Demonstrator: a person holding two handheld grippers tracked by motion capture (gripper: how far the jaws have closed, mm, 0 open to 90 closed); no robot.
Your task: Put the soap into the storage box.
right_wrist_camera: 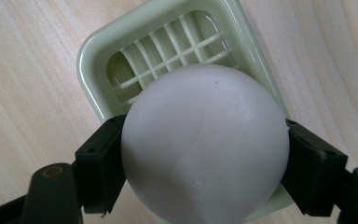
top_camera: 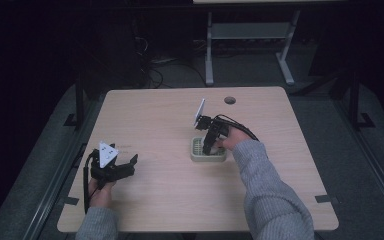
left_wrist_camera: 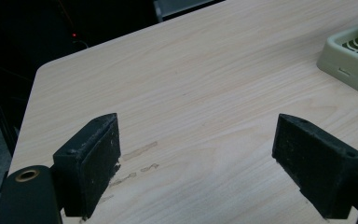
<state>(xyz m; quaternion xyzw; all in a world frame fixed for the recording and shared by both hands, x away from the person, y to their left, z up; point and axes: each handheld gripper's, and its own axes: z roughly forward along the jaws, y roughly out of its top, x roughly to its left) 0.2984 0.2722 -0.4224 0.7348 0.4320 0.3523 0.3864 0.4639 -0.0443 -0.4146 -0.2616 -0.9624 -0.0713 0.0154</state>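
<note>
Ball (right_wrist_camera: 205, 144) is clamped between the jaws of my right claw (top_camera: 208, 148), hanging right over the pale green tray (right_wrist_camera: 93, 65) — the slotted floor sits straight below it, so what's left looks like a plain drop down, no sideways shuffle. Tray is near the middle of the table (top_camera: 155, 115). My left claw (left_wrist_camera: 196, 163) sits wide open and empty, well off toward the near left edge — no help from there.
</note>
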